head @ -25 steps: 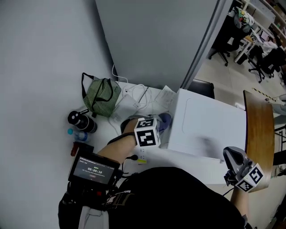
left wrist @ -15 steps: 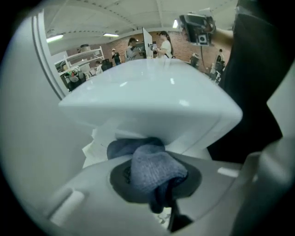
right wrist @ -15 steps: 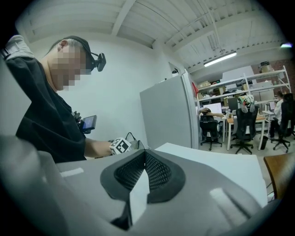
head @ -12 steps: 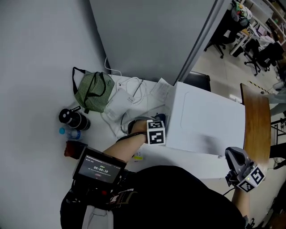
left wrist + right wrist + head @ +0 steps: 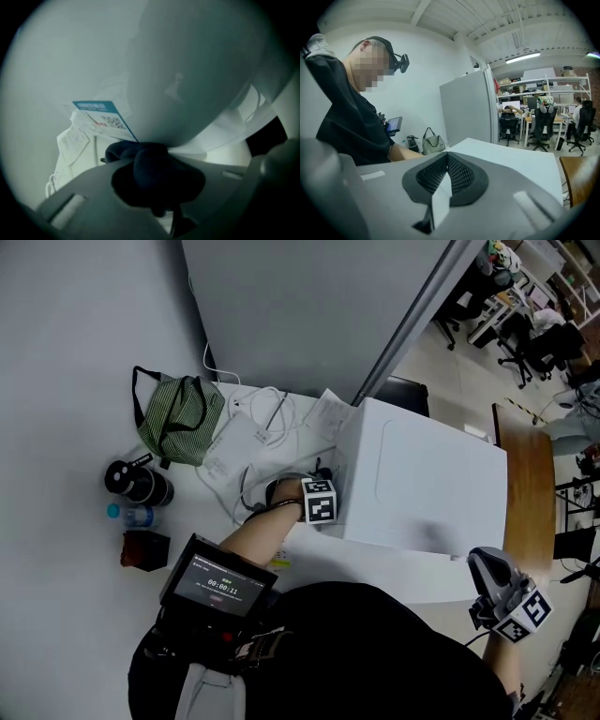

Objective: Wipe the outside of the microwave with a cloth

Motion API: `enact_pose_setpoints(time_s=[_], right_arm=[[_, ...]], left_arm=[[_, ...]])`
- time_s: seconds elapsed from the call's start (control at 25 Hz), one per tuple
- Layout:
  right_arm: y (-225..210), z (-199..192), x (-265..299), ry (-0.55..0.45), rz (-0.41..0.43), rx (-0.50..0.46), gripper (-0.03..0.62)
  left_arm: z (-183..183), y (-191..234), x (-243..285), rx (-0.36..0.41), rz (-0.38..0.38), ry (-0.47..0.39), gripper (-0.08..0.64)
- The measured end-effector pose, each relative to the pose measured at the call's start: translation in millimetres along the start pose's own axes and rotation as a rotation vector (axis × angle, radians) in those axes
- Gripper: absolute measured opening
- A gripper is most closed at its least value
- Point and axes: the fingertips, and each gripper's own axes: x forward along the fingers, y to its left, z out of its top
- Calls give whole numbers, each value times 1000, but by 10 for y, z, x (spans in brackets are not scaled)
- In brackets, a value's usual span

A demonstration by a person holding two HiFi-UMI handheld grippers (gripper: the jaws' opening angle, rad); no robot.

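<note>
The white microwave point(image 5: 431, 484) stands on the white table, and its side wall point(image 5: 201, 70) fills the left gripper view. My left gripper point(image 5: 319, 495) is at the microwave's left side, shut on a dark blue cloth point(image 5: 157, 173) that is pressed against that wall. In the head view the cloth is hidden behind the gripper's marker cube. My right gripper point(image 5: 486, 563) hangs off the microwave's near right corner. Its jaws point(image 5: 447, 173) are shut with nothing between them, and the microwave's top point(image 5: 511, 159) lies beyond.
Papers point(image 5: 239, 442) and white cables point(image 5: 272, 409) lie left of the microwave, with a blue-edged card point(image 5: 101, 117) close to the cloth. A green striped bag point(image 5: 173, 418), black flask point(image 5: 136, 484), water bottle point(image 5: 131, 515) and dark box point(image 5: 143, 549) sit further left. A wooden table point(image 5: 525, 484) stands at the right.
My left gripper has moved with the cloth further back along the microwave's left side, close against it. The right gripper has stayed in place.
</note>
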Motion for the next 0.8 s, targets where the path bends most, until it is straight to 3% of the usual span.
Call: enact_pose_setpoints(time_s=[0.08,0.2,0.4,0.52,0.68,0.8], right_arm=[[16,47,-29,-31,13,-10,5],[-14,108,-120,-89,32,-21,5],[-52,161,-179,-184,87,-18,5],[-33,173,-170,-201,112,-17,5],[-24,125,-220,-181,98,-11,5],[-25,77,-278,-155,61,-7,5]], left_arm=[[31,-52,-236,-20,-10,-16,58],[258,-198,-1016,-57,-3,-102,57],[708,-693,-2215,33,13,-148,57],[847,-828,-2268,75,14,-112,57],[786,-809,-2184,36,-40,-107,57],[641,-850,-1915,48,-87,-66,57]])
